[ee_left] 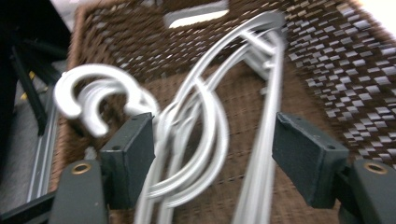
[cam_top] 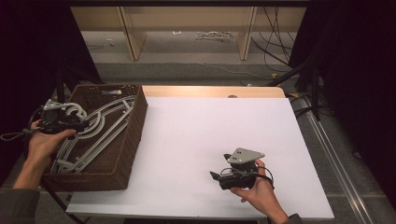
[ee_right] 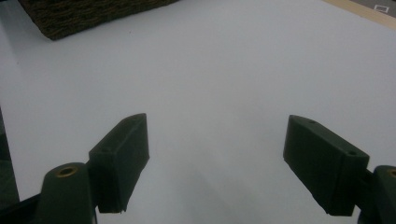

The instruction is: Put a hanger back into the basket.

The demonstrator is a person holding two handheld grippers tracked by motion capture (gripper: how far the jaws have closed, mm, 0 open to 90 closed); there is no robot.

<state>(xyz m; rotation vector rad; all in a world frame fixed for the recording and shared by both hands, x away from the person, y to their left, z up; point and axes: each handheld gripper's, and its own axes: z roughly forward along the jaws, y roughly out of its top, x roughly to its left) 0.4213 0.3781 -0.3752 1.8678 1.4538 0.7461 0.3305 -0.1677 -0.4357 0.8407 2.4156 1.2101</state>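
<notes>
Left gripper view showed the left gripper (ee_left: 212, 154) gaping over hangers (ee_left: 196, 121) inside the basket (ee_left: 327, 60); tangled hooks could snag. Right gripper (ee_right: 215, 163) stood apart, empty.

My tool (ee_left: 212, 156) stands wide open at the bottom of the frame, nothing pinched; grey hangers (ee_left: 205, 116) lie between its jaws in the brown woven basket (ee_left: 327, 60), hooks at left.
</notes>
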